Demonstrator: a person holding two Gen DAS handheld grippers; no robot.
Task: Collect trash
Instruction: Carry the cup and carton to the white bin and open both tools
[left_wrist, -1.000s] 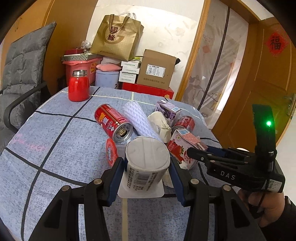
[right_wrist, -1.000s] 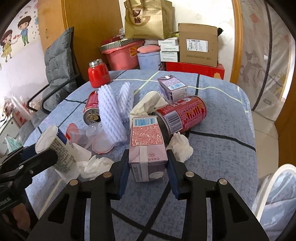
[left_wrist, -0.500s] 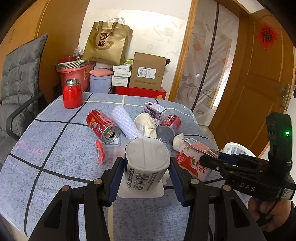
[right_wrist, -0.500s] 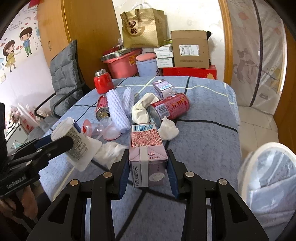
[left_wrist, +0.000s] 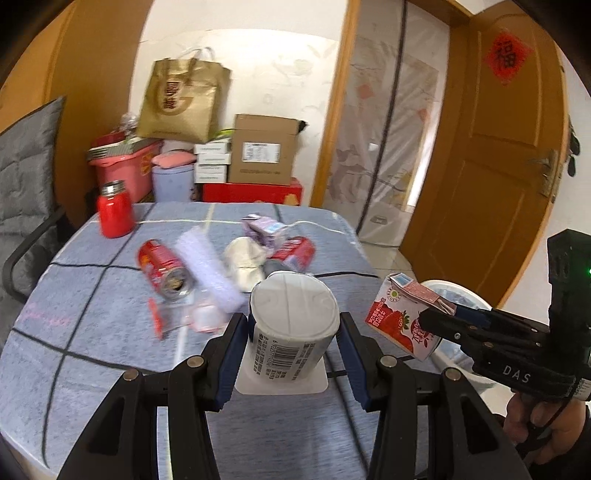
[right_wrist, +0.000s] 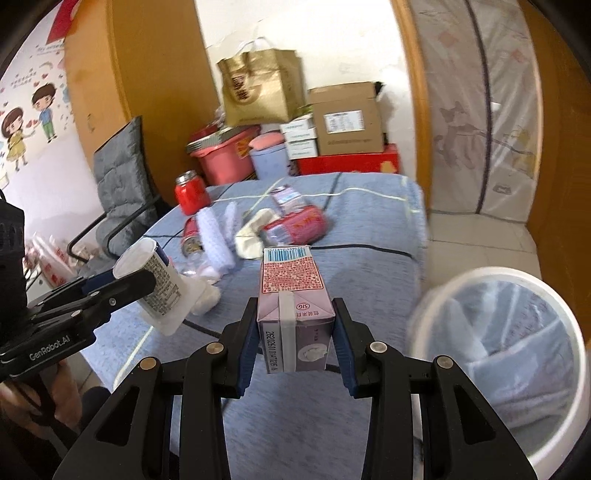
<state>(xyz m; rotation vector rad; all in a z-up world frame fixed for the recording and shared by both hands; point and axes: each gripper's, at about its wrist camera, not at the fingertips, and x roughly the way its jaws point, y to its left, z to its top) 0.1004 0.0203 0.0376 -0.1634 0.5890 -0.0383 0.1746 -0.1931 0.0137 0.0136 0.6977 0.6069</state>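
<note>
My left gripper (left_wrist: 293, 334) is shut on a white yogurt cup (left_wrist: 293, 325) and holds it above the table; the cup also shows in the right wrist view (right_wrist: 155, 280). My right gripper (right_wrist: 295, 332) is shut on a pink strawberry milk carton (right_wrist: 293, 310), held above the table's right edge; the carton also shows in the left wrist view (left_wrist: 406, 319). A white trash bin (right_wrist: 509, 339) with a plastic liner stands on the floor right of the table. Two red cans (left_wrist: 164, 269) (right_wrist: 295, 225), a purple carton (left_wrist: 264, 229), foam netting (left_wrist: 210, 273) and tissues lie on the table.
The table has a blue cloth (left_wrist: 74, 317). A red jar (left_wrist: 114, 210) stands at its far left. A grey chair (left_wrist: 26, 177) is on the left. Boxes, a paper bag (left_wrist: 181, 99) and a pink tub are stacked behind. A wooden door (left_wrist: 498, 155) is on the right.
Both grippers have lifted and pulled back from the pile with cup and carton. The right gripper has swung toward the trash bin, which now fills the right of its view.
</note>
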